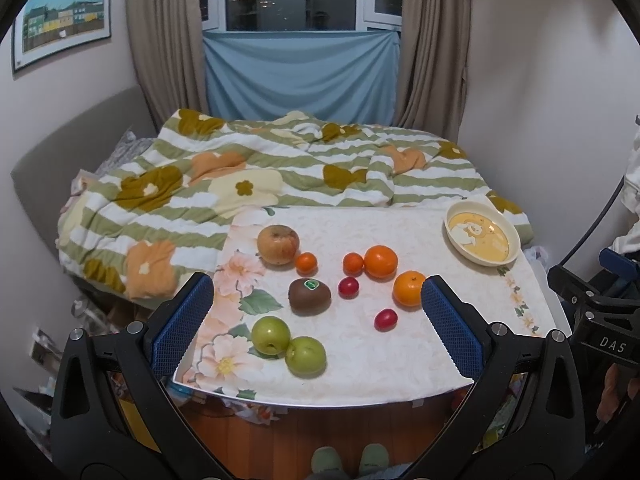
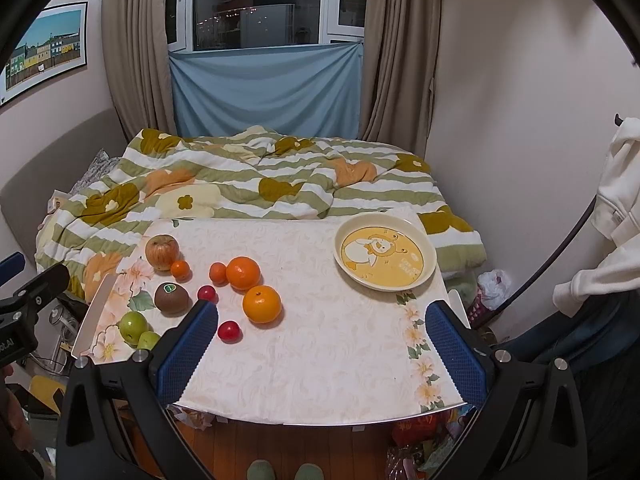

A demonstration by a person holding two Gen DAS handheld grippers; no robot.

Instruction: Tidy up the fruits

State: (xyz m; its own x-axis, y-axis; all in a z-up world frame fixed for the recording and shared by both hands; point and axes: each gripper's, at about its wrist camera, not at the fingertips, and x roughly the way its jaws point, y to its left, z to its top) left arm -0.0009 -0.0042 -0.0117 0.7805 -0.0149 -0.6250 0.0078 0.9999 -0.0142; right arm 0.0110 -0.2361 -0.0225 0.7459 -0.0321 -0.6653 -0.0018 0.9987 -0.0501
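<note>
Blue-padded left gripper [image 1: 318,320] hangs at the near edge of the table [image 1: 360,376], jaws spread wide, nothing between them; right gripper [image 2: 322,338] same, wide and empty, hovering over the bare right half of the table. Fruit all loose on the left and middle of the table: apple [image 1: 278,244] at the back with a small tangerine [image 1: 306,263] touching or just beside it, kiwi [image 1: 309,297] with a sticker in front, two green apples [image 1: 288,346] pressed together near the front edge, two oranges [image 1: 394,276] in the middle, another small tangerine [image 1: 353,263] against the rear orange, two red cherry tomatoes [image 1: 367,300] apart from each other. Yellow plate [image 2: 430,258] with a cartoon print sits empty at the far right corner, well apart from the fruit, probably the target. Nothing sorted yet by the look of it. Risks: everything is round, so a nudge from a pad sends pieces rolling; the green apples are near the front edge and could go to the floor. Tomatoes are small and soft, so an off-centre pinch could squirt or squash one. Plate rim is low, so fruit dropped rather than set may roll out. Plate also sits close to the table corner by the bed, so a push could tip it off.
</note>
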